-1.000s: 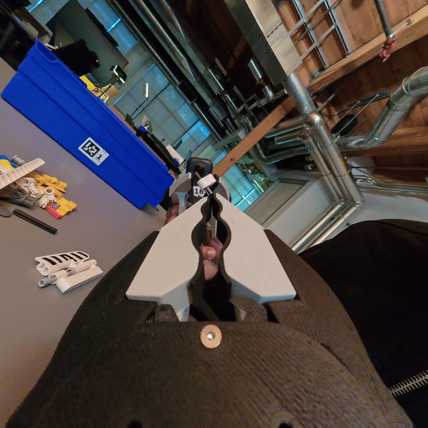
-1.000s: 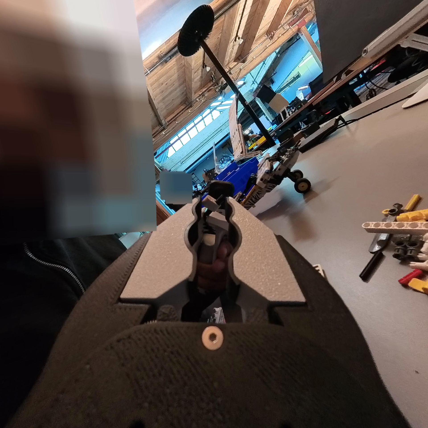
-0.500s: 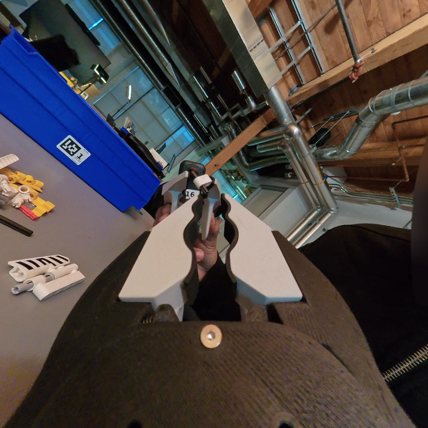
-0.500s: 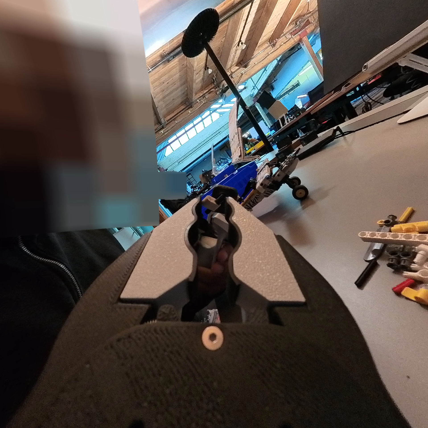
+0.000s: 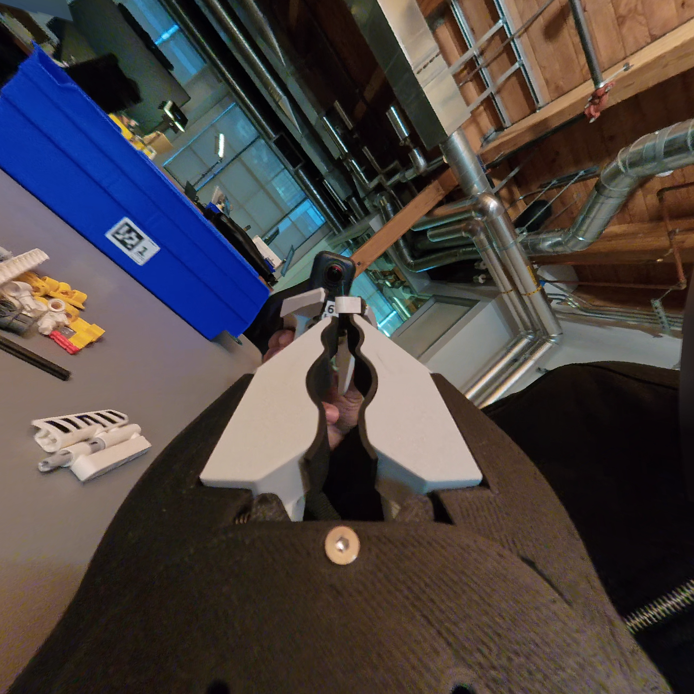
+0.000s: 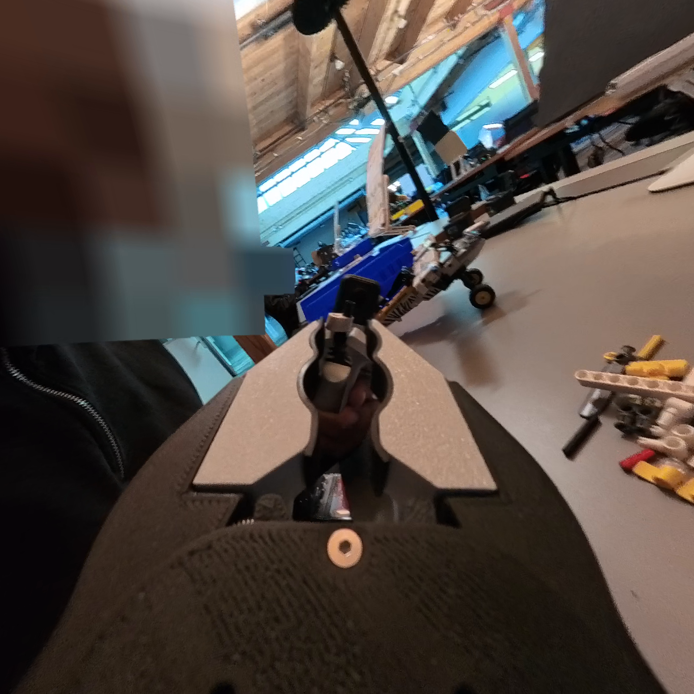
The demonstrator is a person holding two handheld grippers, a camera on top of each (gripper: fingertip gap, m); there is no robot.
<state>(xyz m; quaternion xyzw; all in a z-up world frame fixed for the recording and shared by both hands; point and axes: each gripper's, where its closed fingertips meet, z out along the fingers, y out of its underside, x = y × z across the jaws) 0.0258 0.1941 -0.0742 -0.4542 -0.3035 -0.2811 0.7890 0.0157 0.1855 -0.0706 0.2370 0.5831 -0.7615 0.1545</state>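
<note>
The grey bench carries a blue bin along its far edge, a wheeled brick model beside it, and loose yellow and white bricks nearer in. Both grippers are raised off the bench, tip to tip. The left gripper has its jaws clenched on a thin black axle carrying a white bush. The right gripper has its jaws part-closed around the same piece, likely steadying it.

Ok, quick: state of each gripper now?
Left gripper: closed on the black axle under a white bush.
Right gripper: fingers apart around that bush; grip cannot be told.
</note>
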